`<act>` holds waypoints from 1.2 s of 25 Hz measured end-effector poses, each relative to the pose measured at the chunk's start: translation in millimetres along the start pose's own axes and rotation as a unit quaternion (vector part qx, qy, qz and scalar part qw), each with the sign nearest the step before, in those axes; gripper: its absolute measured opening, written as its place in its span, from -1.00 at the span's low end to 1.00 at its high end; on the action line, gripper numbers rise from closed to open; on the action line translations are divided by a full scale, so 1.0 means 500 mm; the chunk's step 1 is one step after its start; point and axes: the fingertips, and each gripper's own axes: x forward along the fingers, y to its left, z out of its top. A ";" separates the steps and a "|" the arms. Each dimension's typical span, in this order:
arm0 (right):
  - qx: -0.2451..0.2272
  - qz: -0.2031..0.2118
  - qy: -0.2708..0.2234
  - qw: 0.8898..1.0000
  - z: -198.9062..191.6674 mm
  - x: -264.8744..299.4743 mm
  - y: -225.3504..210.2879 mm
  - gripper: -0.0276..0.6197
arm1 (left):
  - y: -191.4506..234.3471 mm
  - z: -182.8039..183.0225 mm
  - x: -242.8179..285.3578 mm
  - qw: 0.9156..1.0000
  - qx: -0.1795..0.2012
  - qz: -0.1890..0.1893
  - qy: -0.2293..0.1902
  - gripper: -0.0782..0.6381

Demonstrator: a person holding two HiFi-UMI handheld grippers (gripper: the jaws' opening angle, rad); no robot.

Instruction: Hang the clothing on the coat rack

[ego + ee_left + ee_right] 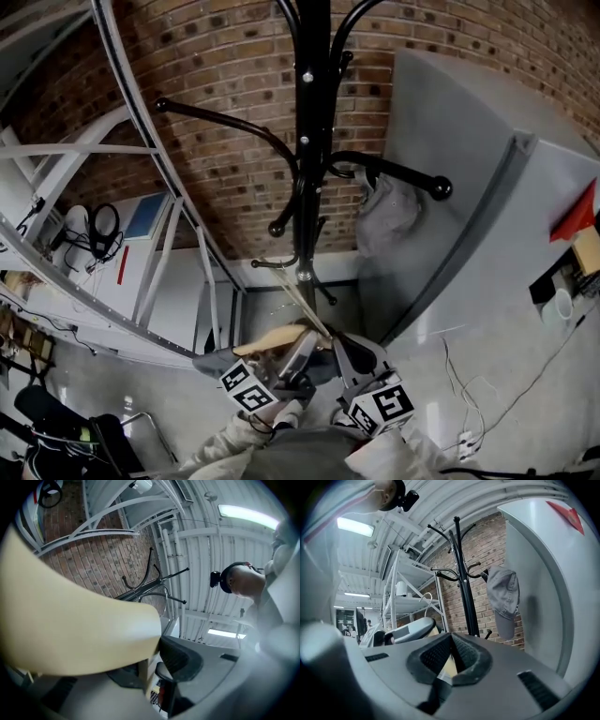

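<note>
Grey cap [389, 220] hangs already on right arm of coat rack [312, 141], far from tools. Left tool [302, 347] clamped on wooden hanger [277, 336]; right tool [343, 345] narrow, pinching same hanger. Cap likely soft, light; hanger stiff, smooth, better held near neck

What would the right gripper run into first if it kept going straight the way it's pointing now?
Probably the black metal coat rack: its pole stands almost dead ahead of the right gripper, though depth is unclear. The grey cap hangs just right of that line.
</note>
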 end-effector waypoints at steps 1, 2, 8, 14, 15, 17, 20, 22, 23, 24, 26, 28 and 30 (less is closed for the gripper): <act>0.000 0.005 0.001 1.000 0.001 -0.004 -0.006 -0.84 | -0.003 -0.004 0.005 1.000 0.003 0.004 -0.004 -0.49; -0.001 0.011 0.002 1.000 0.002 -0.008 -0.013 -0.84 | -0.005 -0.007 0.009 1.000 0.005 0.007 -0.007 -0.49; -0.001 0.040 0.003 0.999 0.009 -0.027 -0.038 -0.84 | -0.021 -0.020 0.027 0.999 0.020 0.027 -0.028 -0.49; 0.000 0.052 0.001 0.999 0.015 -0.038 -0.050 -0.84 | -0.028 -0.023 0.034 0.998 0.029 0.042 -0.037 -0.49; 0.001 0.052 0.000 0.999 0.015 -0.039 -0.052 -0.84 | -0.027 -0.024 0.035 0.998 0.029 0.044 -0.036 -0.49; 0.001 0.050 -0.002 0.999 0.017 -0.037 -0.055 -0.84 | -0.025 -0.025 0.038 0.998 0.030 0.044 -0.033 -0.49; -0.001 0.044 -0.008 0.999 0.025 -0.028 -0.061 -0.84 | -0.023 -0.017 0.045 0.998 0.034 0.037 -0.030 -0.49; -0.003 0.039 -0.011 0.999 0.031 -0.023 -0.061 -0.84 | -0.022 -0.009 0.048 0.998 0.036 0.031 -0.029 -0.49; -0.004 0.037 -0.012 0.999 0.035 -0.021 -0.060 -0.84 | -0.021 -0.005 0.048 0.999 0.036 0.029 -0.028 -0.49; -0.006 0.036 -0.014 0.999 0.039 -0.018 -0.059 -0.84 | -0.019 -0.001 0.049 0.999 0.036 0.027 -0.027 -0.49; -0.008 0.033 -0.018 0.999 0.048 -0.012 -0.057 -0.84 | -0.016 0.008 0.051 0.999 0.036 0.023 -0.027 -0.49; -0.012 0.030 -0.022 0.999 0.055 -0.007 -0.055 -0.84 | -0.016 0.017 0.053 0.999 0.037 0.017 -0.027 -0.49; -0.016 0.028 -0.025 0.999 0.061 -0.004 -0.054 -0.84 | -0.017 0.026 0.056 0.999 0.039 0.012 -0.027 -0.49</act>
